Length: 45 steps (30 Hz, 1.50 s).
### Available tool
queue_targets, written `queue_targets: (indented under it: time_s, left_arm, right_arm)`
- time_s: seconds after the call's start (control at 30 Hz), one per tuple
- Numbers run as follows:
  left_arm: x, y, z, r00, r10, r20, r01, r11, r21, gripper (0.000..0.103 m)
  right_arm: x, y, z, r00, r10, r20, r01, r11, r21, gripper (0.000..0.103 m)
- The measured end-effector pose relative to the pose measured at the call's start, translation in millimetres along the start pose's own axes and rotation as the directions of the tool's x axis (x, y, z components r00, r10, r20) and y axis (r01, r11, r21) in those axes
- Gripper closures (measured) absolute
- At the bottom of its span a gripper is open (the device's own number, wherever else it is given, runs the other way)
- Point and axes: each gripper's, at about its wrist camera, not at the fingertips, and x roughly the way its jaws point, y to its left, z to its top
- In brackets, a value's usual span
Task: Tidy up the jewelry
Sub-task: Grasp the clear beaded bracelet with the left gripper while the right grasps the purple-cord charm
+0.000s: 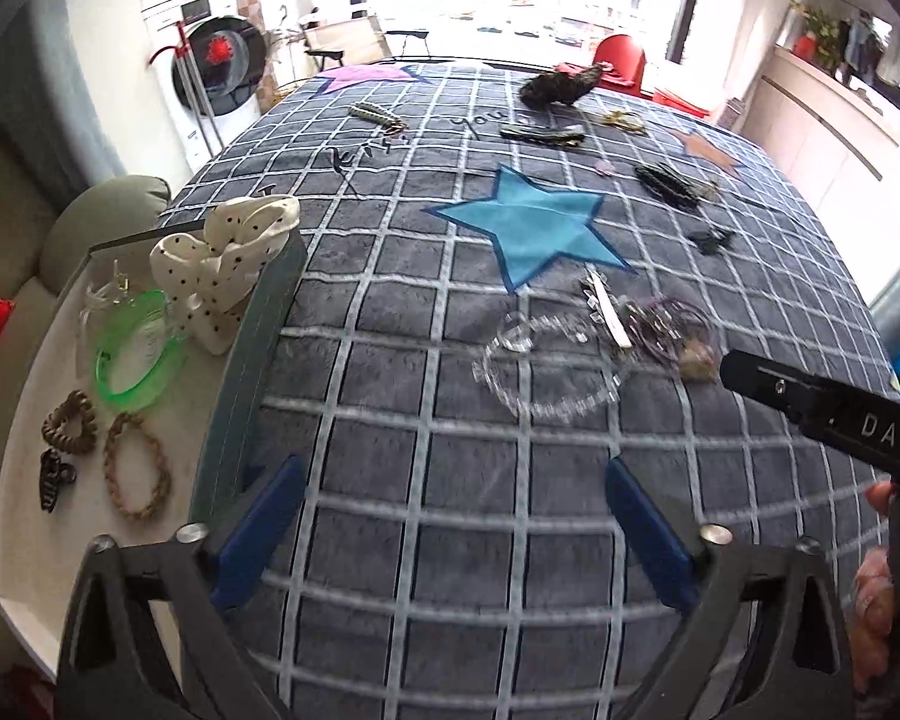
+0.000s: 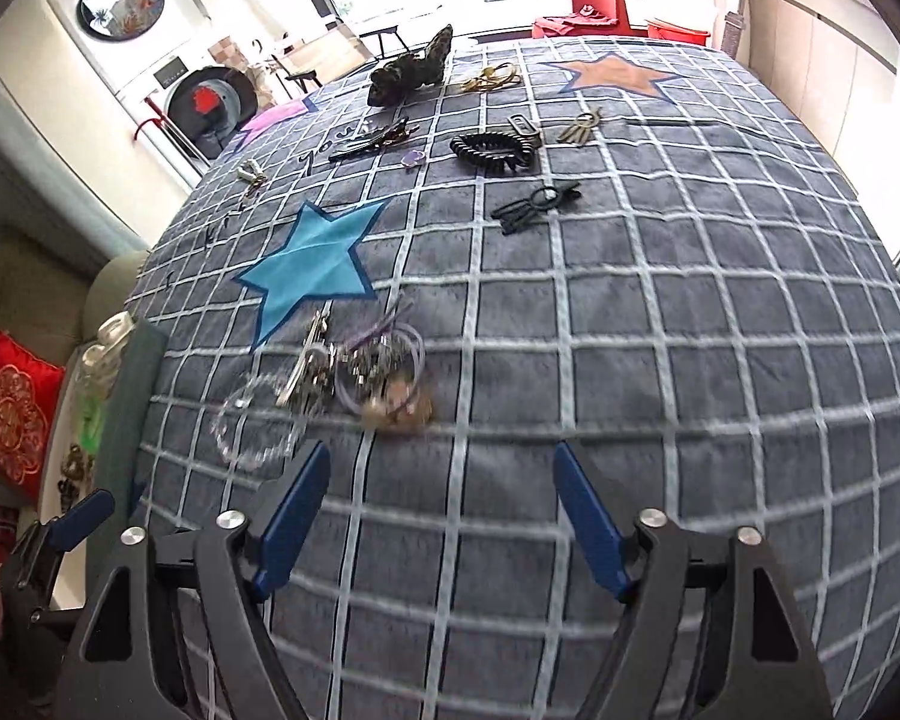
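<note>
My left tongs [image 1: 450,480] hang released, blue fingers wide apart over the grey plaid blanket [image 1: 426,480], with nothing between them. My right tongs [image 2: 441,471] are likewise spread and empty above the same blanket.

Just ahead of the right tongs, to the left, lies a blurred cluster of jewelry: a clear beaded bracelet [image 2: 252,426], a silvery hair clip [image 2: 312,360], purple wire bangles [image 2: 390,354] and a small brownish piece [image 2: 399,411], all touching or overlapping. In the left view the same cluster sits ahead and to the right, near the light blue star patch [image 1: 534,222].

At the left edge of the blanket stands a white tray with a grey-green rim [image 1: 18,480]. It holds a cream polka-dot fabric bow [image 1: 228,264], a translucent green bangle [image 1: 138,354], a braided tan hair tie [image 1: 138,465], a brown coil scrunchie [image 1: 69,423] and a small black claw clip [image 1: 54,477].

Farther off lie a black spiral hair tie [image 2: 492,150], a black clip [image 2: 534,204] and a dark fuzzy scrunchie [image 2: 414,69].
</note>
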Motion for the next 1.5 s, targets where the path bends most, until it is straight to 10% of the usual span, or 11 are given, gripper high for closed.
queue_targets:
  time_s: [0.57, 0.73, 1.5]
  left_arm:
    - [44.5, -20.8, 28.8, 1.000, 0.016, -0.007, -0.016, 1.000, 0.009, 0.031]
    - [38.3, -35.8, 26.7, 0.999, -0.045, 0.002, 0.044, 0.995, 0.088, 0.091]
    - [-48.6, -27.2, -39.4, 0.975, -0.217, 0.038, 0.208, 0.964, 0.166, 0.091]
  right_arm:
    - [26.1, 23.3, 16.5, 0.999, -0.044, -0.002, 0.043, 0.986, -0.159, 0.084]
    - [17.9, 21.7, 11.7, 1.000, -0.019, 0.011, 0.020, 0.990, -0.141, 0.100]
    - [-58.1, -11.2, -75.3, 0.993, 0.112, 0.042, -0.113, 0.994, 0.007, 0.100]
